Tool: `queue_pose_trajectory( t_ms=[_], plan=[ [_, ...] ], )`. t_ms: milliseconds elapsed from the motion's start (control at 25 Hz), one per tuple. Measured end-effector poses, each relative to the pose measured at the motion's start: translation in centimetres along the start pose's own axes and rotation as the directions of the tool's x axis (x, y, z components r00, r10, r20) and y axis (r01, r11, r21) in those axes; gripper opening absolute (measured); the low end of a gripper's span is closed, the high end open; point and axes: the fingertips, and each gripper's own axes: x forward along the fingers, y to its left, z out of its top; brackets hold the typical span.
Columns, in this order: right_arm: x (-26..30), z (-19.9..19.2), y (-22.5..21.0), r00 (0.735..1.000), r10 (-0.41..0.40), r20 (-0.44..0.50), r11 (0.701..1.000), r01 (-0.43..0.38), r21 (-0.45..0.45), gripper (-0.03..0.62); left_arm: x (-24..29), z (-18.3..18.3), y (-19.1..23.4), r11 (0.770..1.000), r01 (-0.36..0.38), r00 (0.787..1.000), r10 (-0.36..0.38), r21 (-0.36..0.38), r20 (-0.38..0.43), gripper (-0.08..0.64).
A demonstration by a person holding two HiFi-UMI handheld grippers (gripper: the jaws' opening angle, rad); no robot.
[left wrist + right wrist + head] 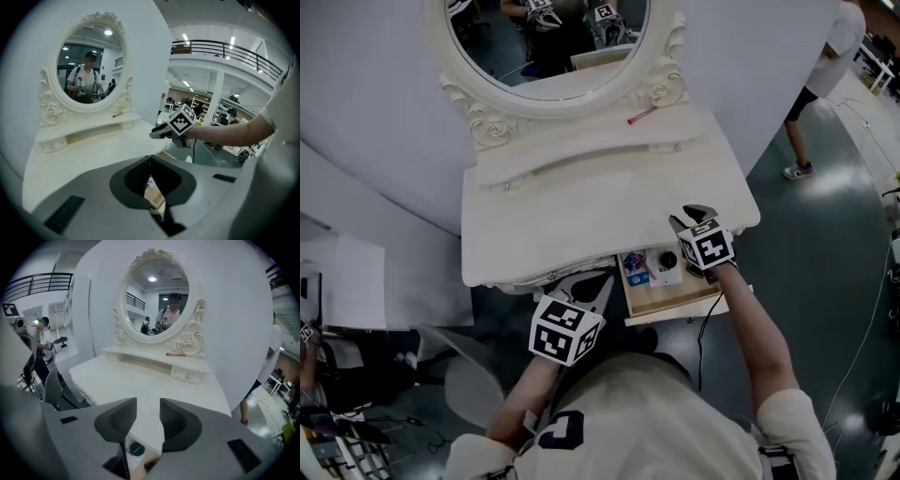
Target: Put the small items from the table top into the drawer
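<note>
**Right gripper open over the drawer, left gripper closed**

In the head view the open pale wooden drawer (675,302) is seen at the lower right of the white carved dressing table (581,211), below its front edge. A small blue-and-white box (636,267) and a white item with a dark round cap (667,262) lie inside it. The right gripper (690,218) is held just above the drawer, over the table's right corner; its jaws stand apart with nothing between them. The left gripper (592,284) is seen at the lower centre, by the table's front edge, its jaw tips pressed together and empty. A slim red stick (640,115) lies on the raised shelf beneath the oval mirror (548,56), at the upper centre — well apart from both grippers.
</note>
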Motion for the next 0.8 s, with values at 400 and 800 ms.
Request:
queue_pose_trajectory(
  t_ms=[400, 800],
  plan=[
    [2.7, 3.7, -1.2, 0.99, -0.138, -0.025, 0.986, 0.139, 0.092, 0.163, 1.0, 1.7, 6.2, 0.996, 0.093, 0.996, -0.093, -0.002, 0.011, 0.055],
    [5.8, 8.6, -2.5, 0.964, -0.264, -0.031, 0.953, 0.266, 0.147, 0.163, 1.8, 3.2, 12.4, 0.987, 0.163, 0.987, -0.163, 0.006, 0.009, 0.055]
  ],
)
